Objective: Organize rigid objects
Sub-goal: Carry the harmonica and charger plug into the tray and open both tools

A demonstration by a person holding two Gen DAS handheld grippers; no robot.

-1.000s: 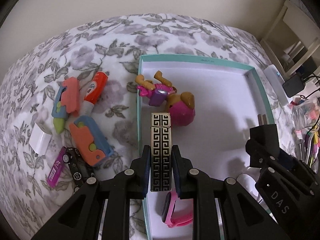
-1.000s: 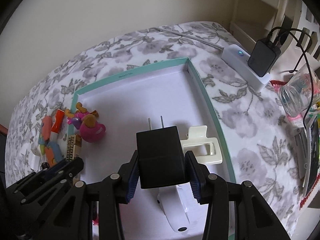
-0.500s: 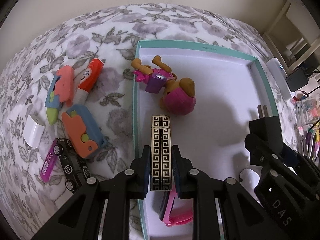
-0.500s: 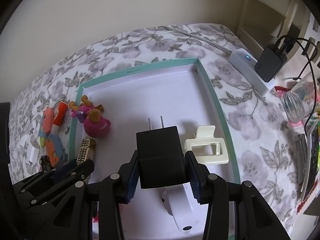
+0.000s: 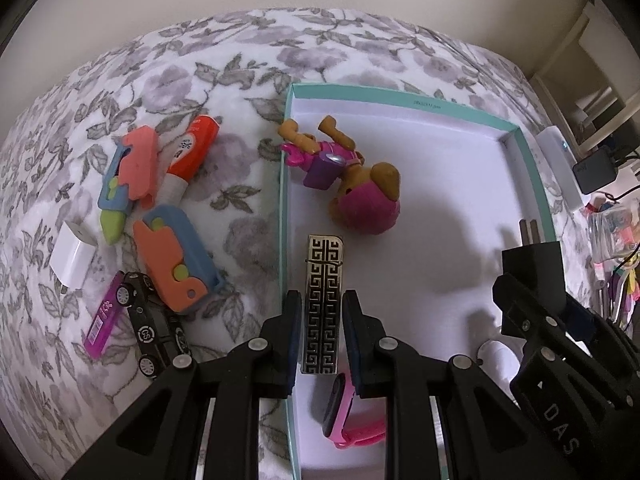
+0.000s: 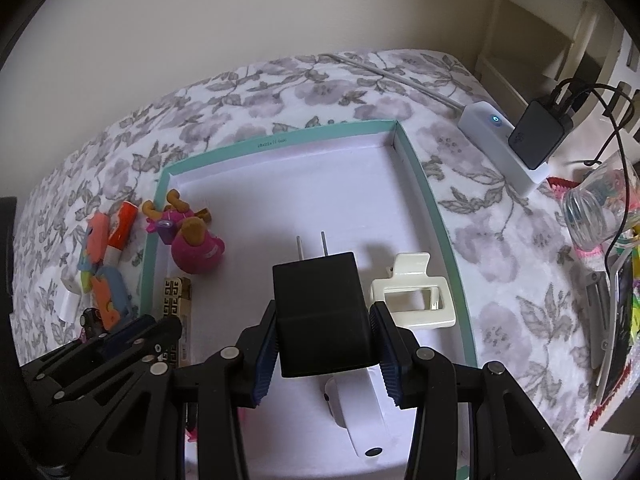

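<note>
1. Covering the whole surface is a floral blanket [image 5: 248, 60], grey-purple flowers on white.
2. A teal-rimmed box [image 5: 400, 98] with a white floor sits on it, right of a loose cluster of toys.
3. The right gripper [image 6: 323, 336] is clamped on a black plug adapter [image 6: 320, 308], prongs pointing far, held over the box's near middle; a white device [image 6: 360, 416] lies under it and a cream hair clip [image 6: 412, 300] just to its right.
4. The left gripper [image 5: 322, 332] is clamped on a patterned lighter [image 5: 323, 300], black-and-gold, just inside the box's left wall.
5. A pink toy dog [image 5: 352, 176] lies in the box's far-left part, beyond the lighter.
6. A pink watch [image 5: 348, 412] lies near the box's near-left edge.
7. Outside, to the left: two orange-and-blue toys [image 5: 176, 256], an orange tube [image 5: 192, 152], a black toy car [image 5: 154, 328] and a white charger cube [image 5: 74, 256].
</note>
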